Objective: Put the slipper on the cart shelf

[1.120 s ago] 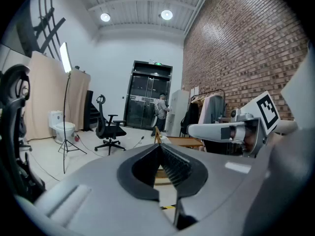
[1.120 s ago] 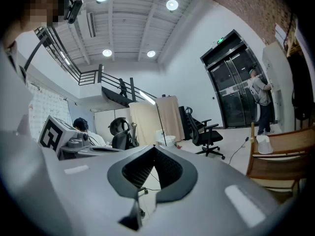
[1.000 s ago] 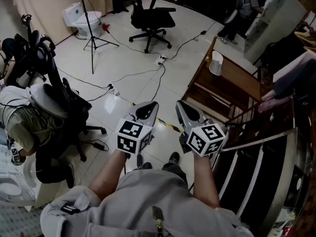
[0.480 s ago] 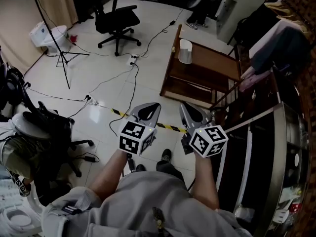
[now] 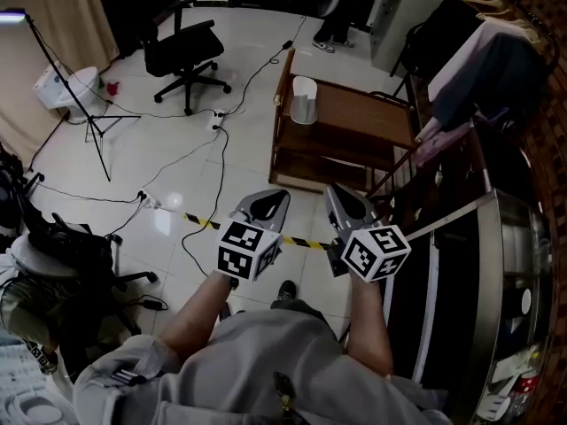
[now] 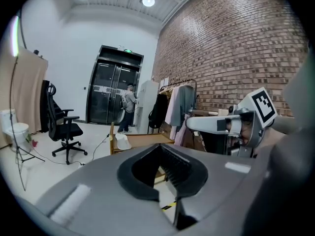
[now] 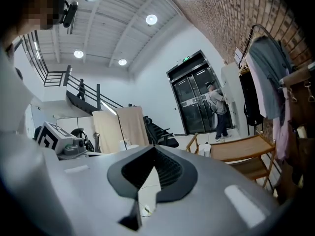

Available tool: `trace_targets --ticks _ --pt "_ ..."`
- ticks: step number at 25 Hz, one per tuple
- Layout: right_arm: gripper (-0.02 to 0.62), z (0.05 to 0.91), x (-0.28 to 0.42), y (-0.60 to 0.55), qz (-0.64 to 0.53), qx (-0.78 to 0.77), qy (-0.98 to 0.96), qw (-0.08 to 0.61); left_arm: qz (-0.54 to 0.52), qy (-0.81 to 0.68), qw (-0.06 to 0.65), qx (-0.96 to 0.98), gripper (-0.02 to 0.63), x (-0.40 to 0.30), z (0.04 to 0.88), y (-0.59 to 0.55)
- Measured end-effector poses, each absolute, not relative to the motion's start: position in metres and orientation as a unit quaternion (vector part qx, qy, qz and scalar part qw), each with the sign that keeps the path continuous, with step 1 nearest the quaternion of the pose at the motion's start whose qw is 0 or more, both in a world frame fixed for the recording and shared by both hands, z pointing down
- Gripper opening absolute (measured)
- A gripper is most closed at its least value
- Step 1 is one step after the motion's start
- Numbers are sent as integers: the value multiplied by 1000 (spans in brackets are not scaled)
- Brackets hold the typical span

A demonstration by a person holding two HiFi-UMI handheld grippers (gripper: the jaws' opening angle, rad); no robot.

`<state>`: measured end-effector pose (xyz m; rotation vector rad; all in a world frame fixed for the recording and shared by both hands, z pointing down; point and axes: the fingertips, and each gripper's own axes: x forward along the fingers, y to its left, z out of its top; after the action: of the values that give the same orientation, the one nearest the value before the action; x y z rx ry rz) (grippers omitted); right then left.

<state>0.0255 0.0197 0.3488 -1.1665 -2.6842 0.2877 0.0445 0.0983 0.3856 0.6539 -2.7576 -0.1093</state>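
A white slipper (image 5: 304, 100) lies on the top shelf of the brown wooden cart (image 5: 354, 118), at its far left end. The slipper (image 6: 123, 142) and the cart (image 6: 145, 139) show ahead in the left gripper view. In the right gripper view the slipper (image 7: 206, 149) sits at the left end of the cart (image 7: 243, 149). My left gripper (image 5: 264, 204) and right gripper (image 5: 344, 202) are held side by side in front of my body, well short of the cart. Both are shut with nothing in them, as the left gripper (image 6: 160, 146) and right gripper (image 7: 153, 149) views show.
A black office chair (image 5: 183, 51), a light stand (image 5: 84, 118), a white toilet (image 5: 60, 84) and floor cables (image 5: 208, 162) lie to the left. Yellow-black tape (image 5: 299, 239) crosses the floor. Clothes (image 5: 483, 69) hang at right above a dark counter (image 5: 496, 273). A person (image 5: 35, 299) sits at left.
The cart and slipper have drawn closer and slid left in the head view as I walked toward them. Both grippers stay shut and side by side.
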Motion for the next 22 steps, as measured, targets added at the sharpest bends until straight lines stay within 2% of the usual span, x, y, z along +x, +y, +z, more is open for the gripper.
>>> trace_targets --ticks 9,22 --pt "0 351 -48 -14 104 -416 -897 106 -29 -969 155 188 8 -24 379 75" --pt "0 373 -136 7 102 -422 -892 125 -32 -966 174 188 8 -108 400 92"
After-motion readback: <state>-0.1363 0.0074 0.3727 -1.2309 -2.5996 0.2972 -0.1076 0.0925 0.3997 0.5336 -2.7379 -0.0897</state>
